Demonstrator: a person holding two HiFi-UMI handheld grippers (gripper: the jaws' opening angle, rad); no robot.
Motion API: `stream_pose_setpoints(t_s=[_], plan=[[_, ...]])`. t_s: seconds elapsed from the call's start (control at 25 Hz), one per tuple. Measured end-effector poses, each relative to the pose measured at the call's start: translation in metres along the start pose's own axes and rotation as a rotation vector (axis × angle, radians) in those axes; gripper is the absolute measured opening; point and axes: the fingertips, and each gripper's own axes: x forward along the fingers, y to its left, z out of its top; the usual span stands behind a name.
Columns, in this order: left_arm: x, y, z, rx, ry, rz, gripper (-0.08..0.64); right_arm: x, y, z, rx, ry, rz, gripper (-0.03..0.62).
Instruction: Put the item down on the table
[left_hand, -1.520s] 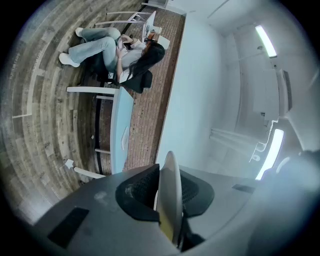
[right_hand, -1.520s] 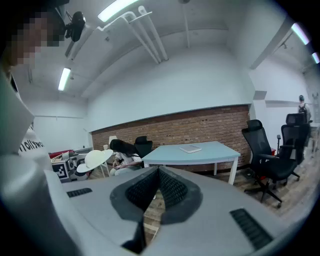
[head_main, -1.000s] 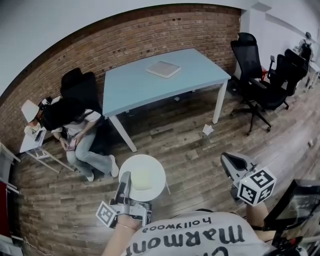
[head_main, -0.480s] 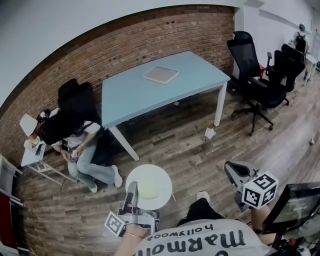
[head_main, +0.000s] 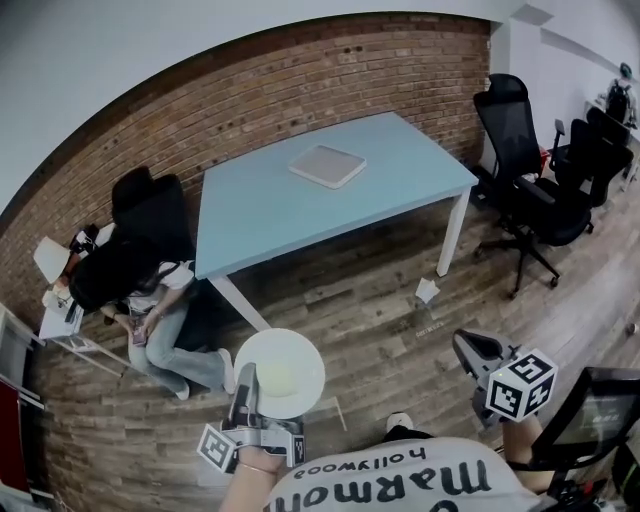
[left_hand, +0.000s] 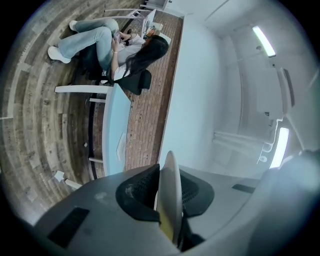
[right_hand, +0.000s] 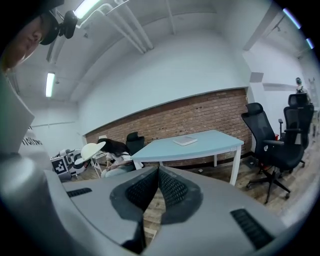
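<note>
A round white plate is held out in front of me over the wooden floor, with my left gripper shut on its near rim. In the left gripper view the plate shows edge-on, pinched between the black pads. My right gripper hangs at the lower right with its jaws pressed together and nothing in them. The light blue table stands ahead against the brick wall, with a flat white tray lying on it.
A person sits on a black chair left of the table, beside a small white side table. Black office chairs stand at the right. A crumpled paper lies on the floor near the table's leg.
I have stepped closer to the table; the plate and left gripper have shifted a little left and forward. Both grippers keep their hold and state.
</note>
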Motion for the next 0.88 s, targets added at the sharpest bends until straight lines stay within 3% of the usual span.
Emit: stream_pose_setpoints(t_s=[0.48, 0.88], plan=[[0.110, 0.056, -0.023, -0.028, -0.084, -0.014, 0.037, 0.088, -0.100, 0.048, -0.071, 0.046, 0.062, 0.011], [0.164, 0.070, -0.026, -0.027, -0.098, -0.016, 0.037, 0.134, -0.128, 0.052, -0.027, 0.082, 0.096, 0.011]])
